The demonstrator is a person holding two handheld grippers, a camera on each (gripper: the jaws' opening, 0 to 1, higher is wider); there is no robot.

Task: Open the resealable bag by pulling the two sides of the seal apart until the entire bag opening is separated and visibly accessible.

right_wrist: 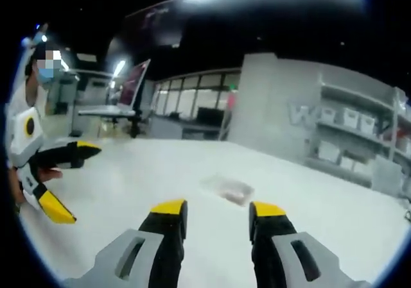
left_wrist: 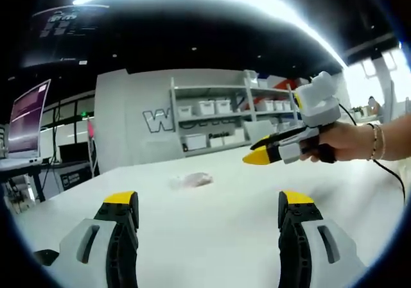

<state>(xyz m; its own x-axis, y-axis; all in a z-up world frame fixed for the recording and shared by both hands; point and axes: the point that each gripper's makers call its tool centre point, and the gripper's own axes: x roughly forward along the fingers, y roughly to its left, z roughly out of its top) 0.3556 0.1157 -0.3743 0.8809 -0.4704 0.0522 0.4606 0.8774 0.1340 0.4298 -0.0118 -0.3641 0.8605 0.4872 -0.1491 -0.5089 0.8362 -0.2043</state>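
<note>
The broad white counter carries everything here, with grey shelving holding white bins against the wall beyond it. Out on the open surface lies the resealable bag, small, clear and flat with something pinkish inside; in the right gripper view the bag sits just ahead of the jaws, well apart from both sets of tongs and touched by neither. The left tongs hang above the counter with their yellow-tipped jaws spread wide and nothing between them; in the right gripper view they come in from the left, likewise gaping. The right tongs are parted more narrowly, empty too; seen from the left gripper view they are held in a person's hand, and from that side angle I cannot tell their gap. The bag looks not yet taken up, so the step in hand seems to be the approach. To do it well, I would bring each pair of tongs in low to the seal edge, pinching one film layer apiece just beside the strip, not the whole mouth, then draw the sides apart steadily so the light bag neither slides nor tears.
</note>
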